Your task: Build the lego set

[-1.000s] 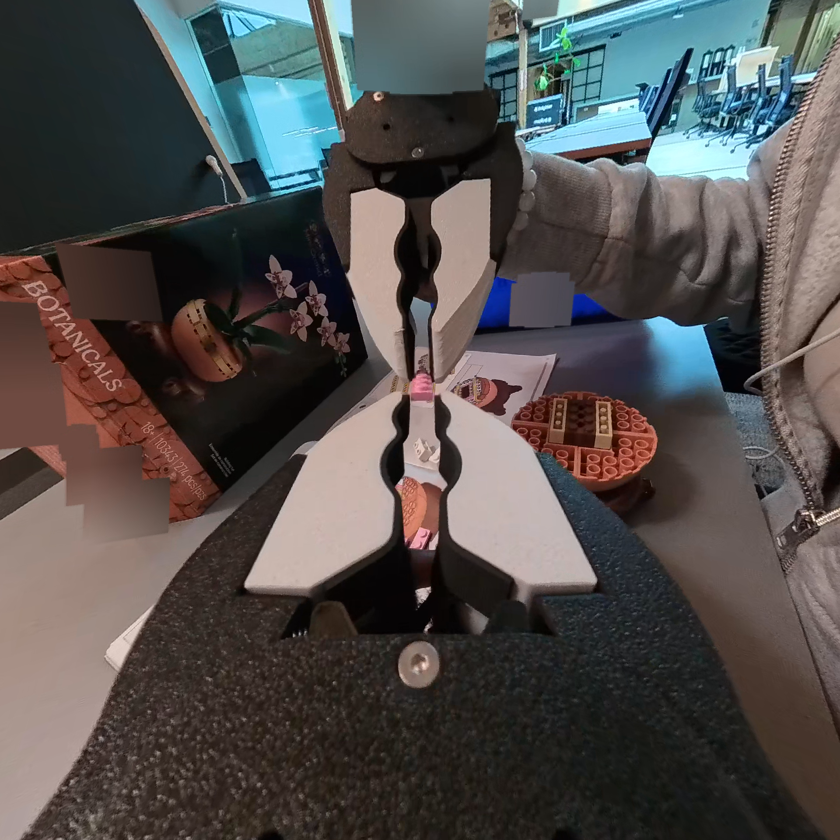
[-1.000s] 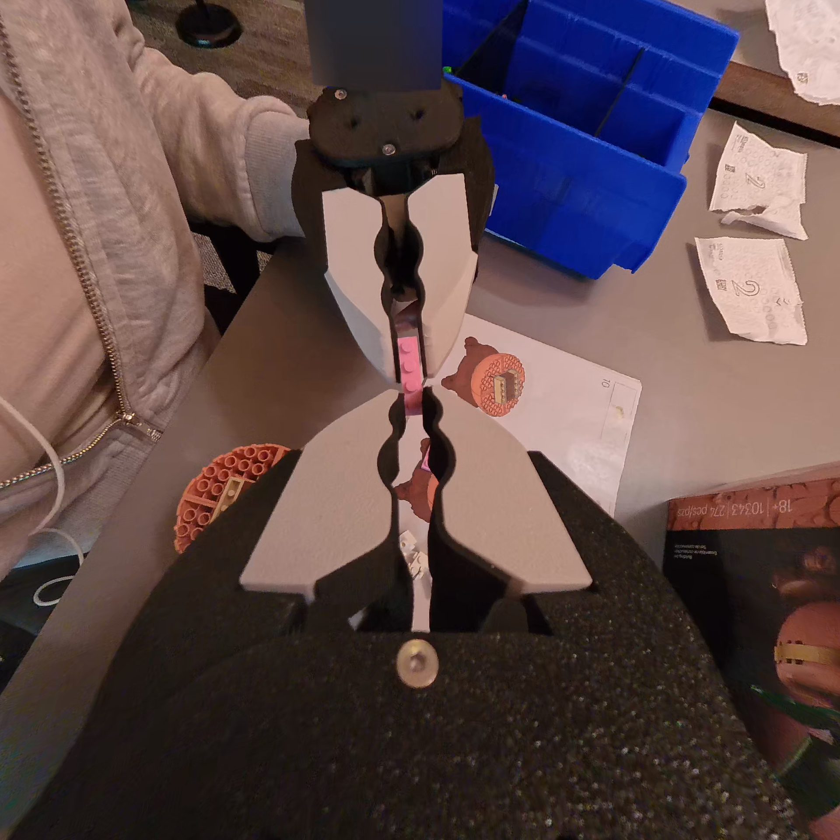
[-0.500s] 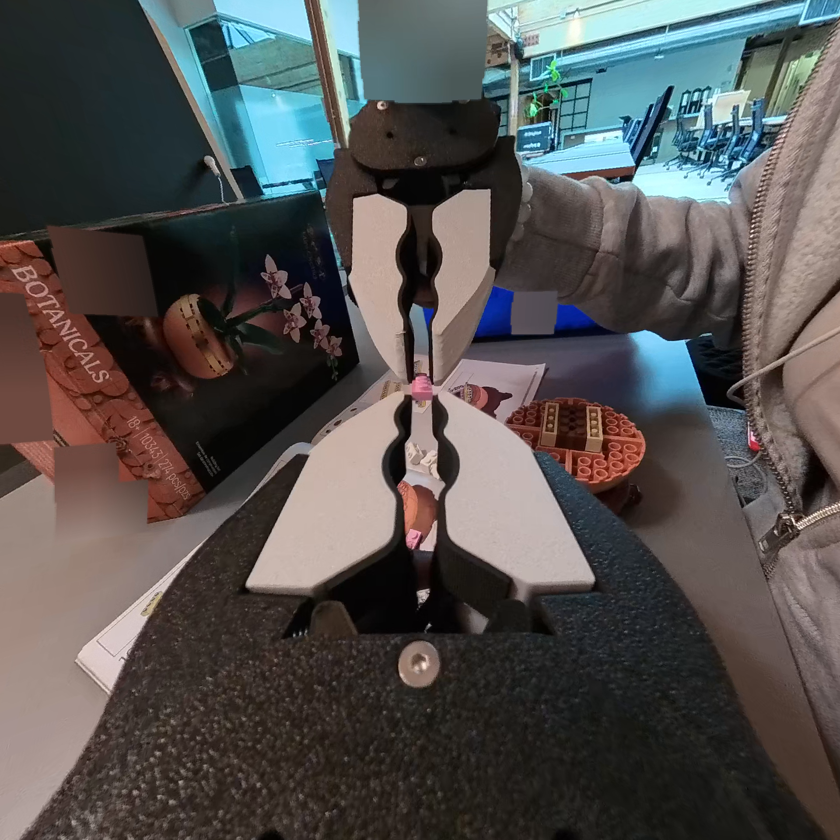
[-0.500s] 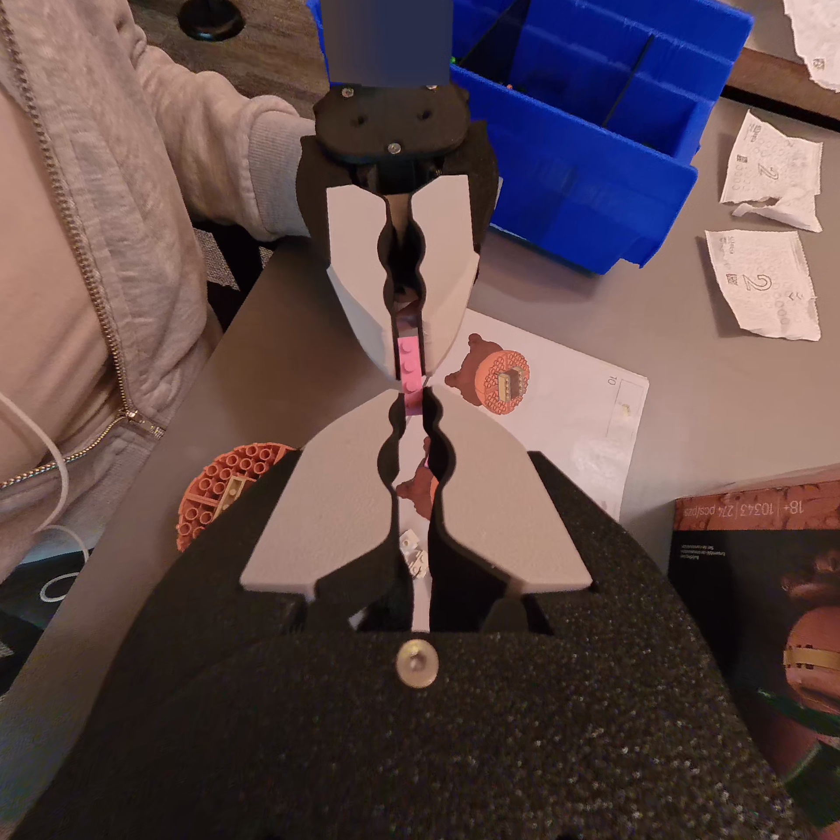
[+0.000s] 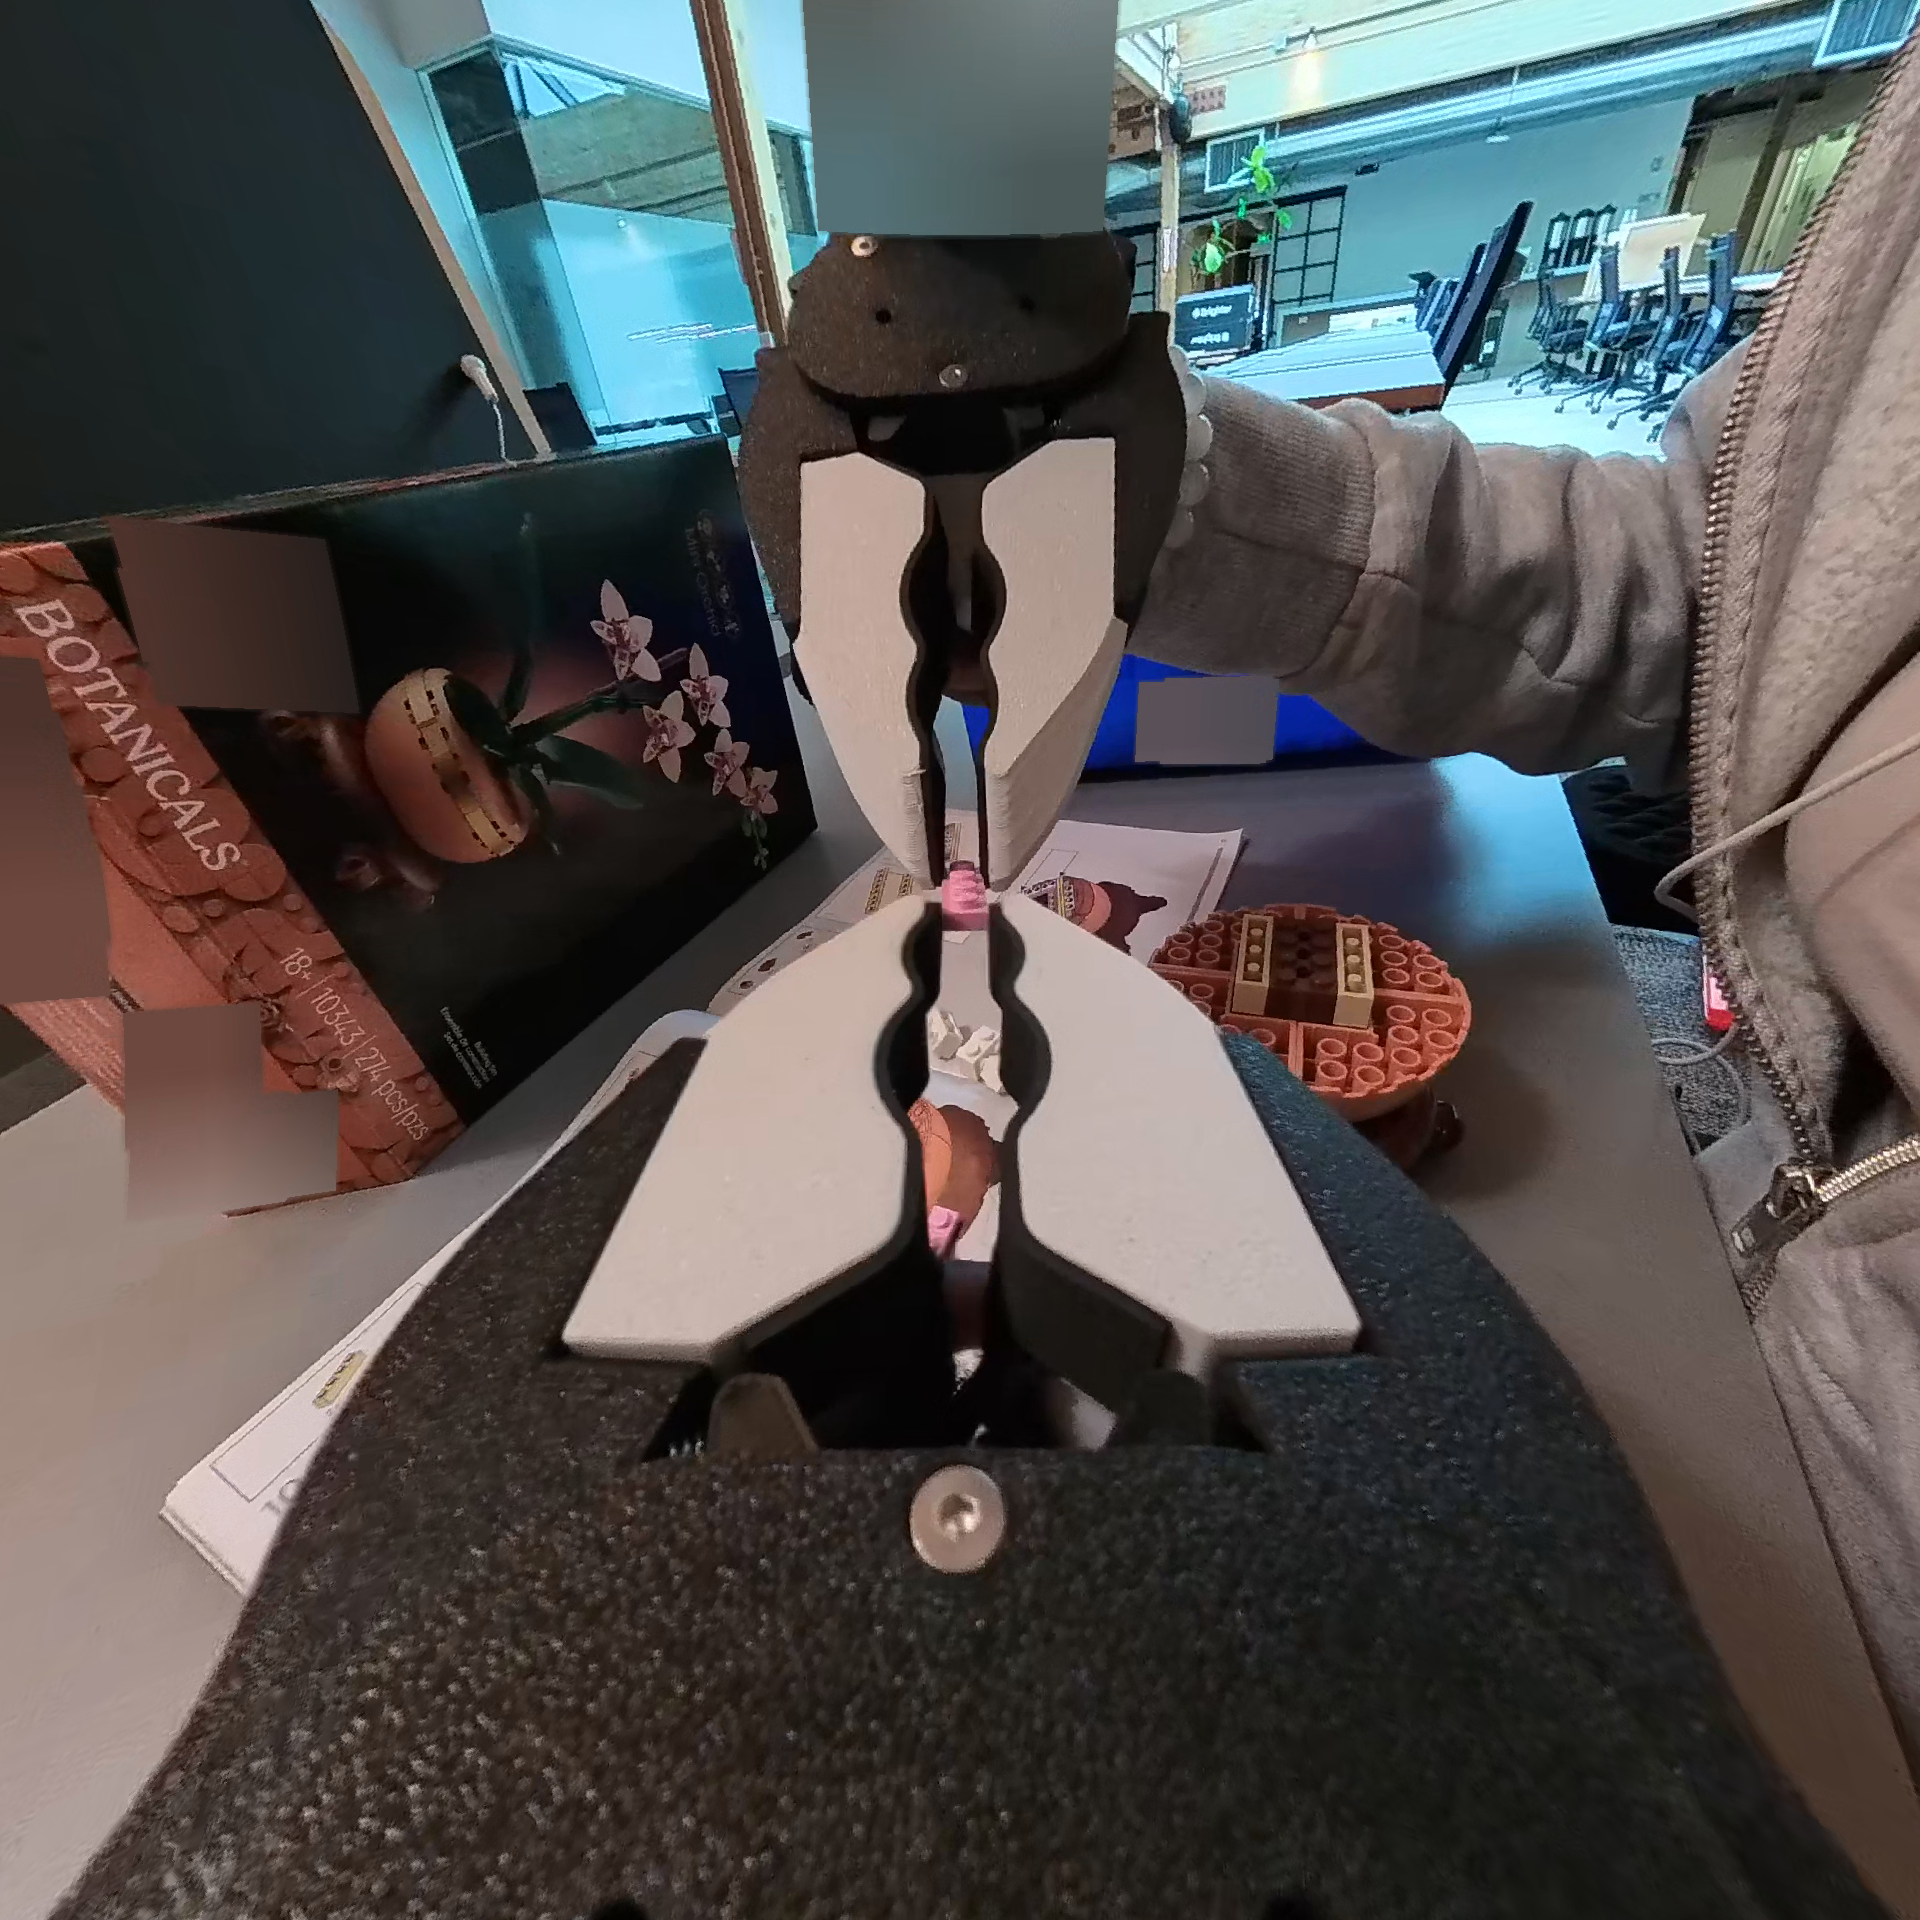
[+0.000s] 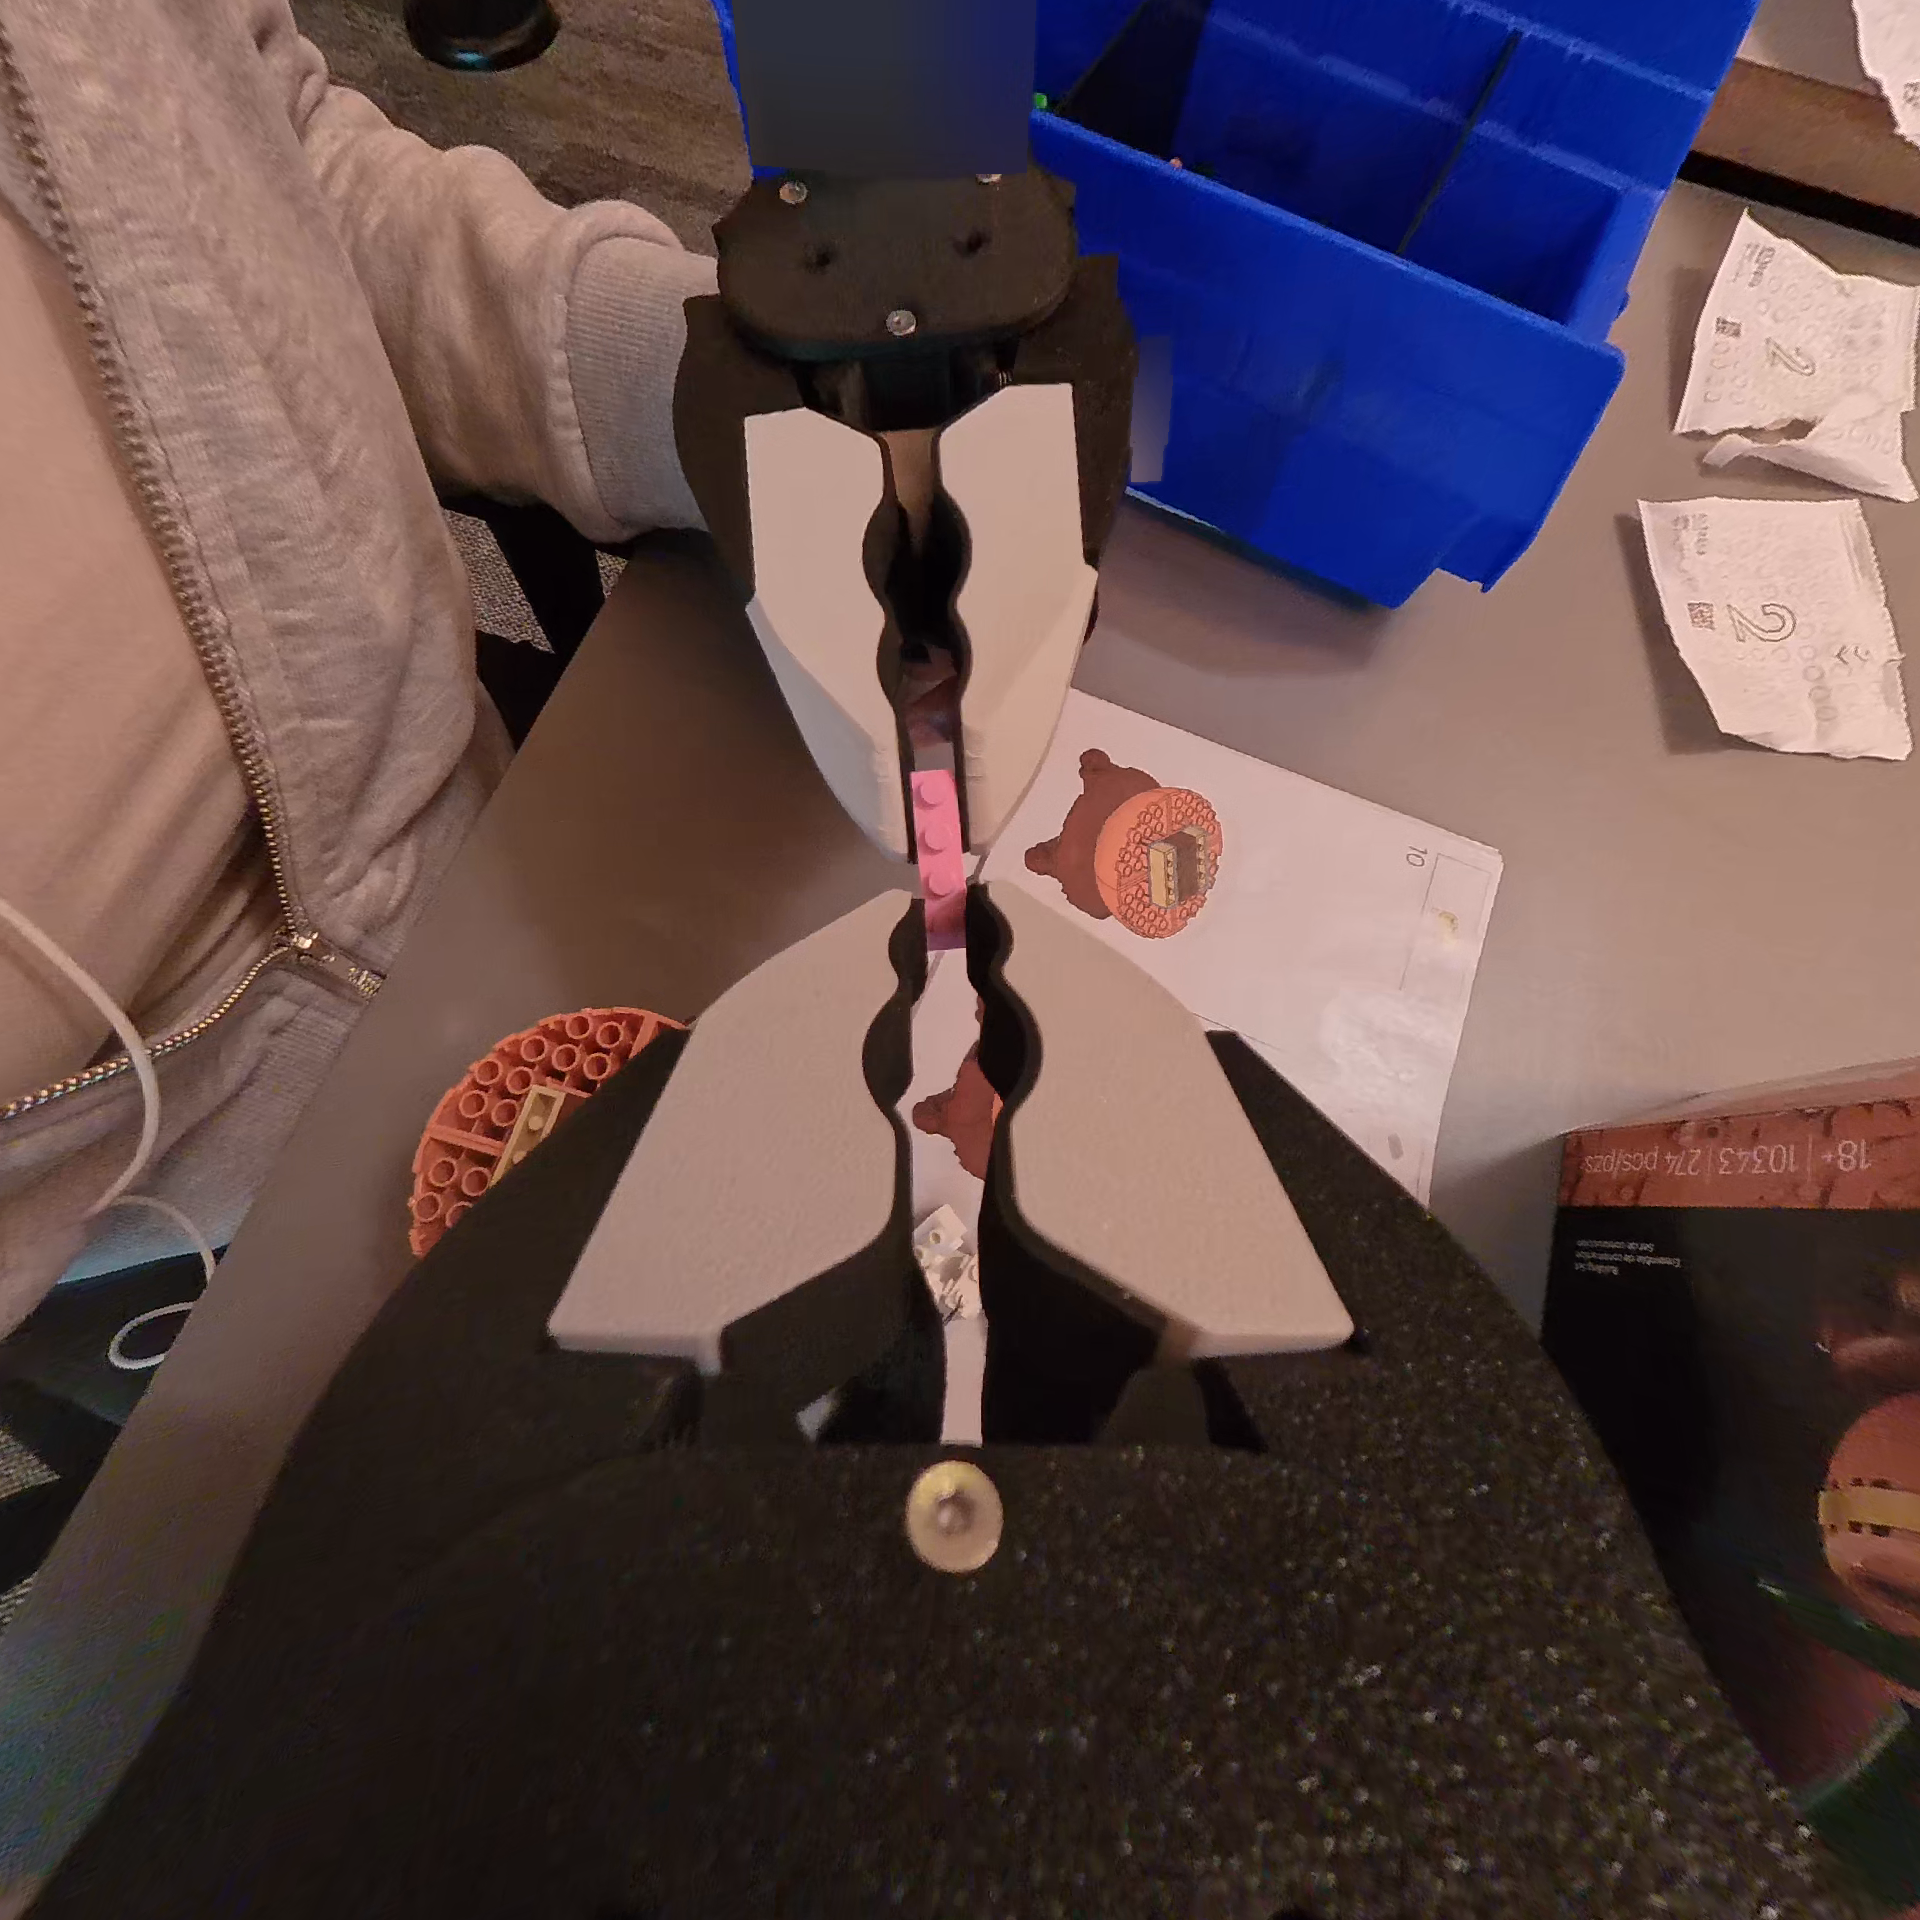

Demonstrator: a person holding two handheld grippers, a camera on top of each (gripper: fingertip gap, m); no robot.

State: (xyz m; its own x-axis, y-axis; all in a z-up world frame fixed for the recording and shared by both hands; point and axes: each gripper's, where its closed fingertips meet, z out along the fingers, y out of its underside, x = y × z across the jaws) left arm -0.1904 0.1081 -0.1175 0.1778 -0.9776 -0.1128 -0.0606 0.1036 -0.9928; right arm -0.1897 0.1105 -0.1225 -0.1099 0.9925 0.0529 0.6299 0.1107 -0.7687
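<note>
Grey table carries the set's box at nine o'clock, a blue bin at one o'clock, the round terracotta base at three. Left gripper and right gripper meet tip-to-tip, both clamped on the pink brick, mid-air above the instruction sheet.

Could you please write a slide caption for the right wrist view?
Two grippers meet tip to tip on a pink brick above the instruction sheet, blue bin behind.

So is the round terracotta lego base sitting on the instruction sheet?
No, the round terracotta base rests on the bare grey table, beside the instruction sheet, not on it.
</note>
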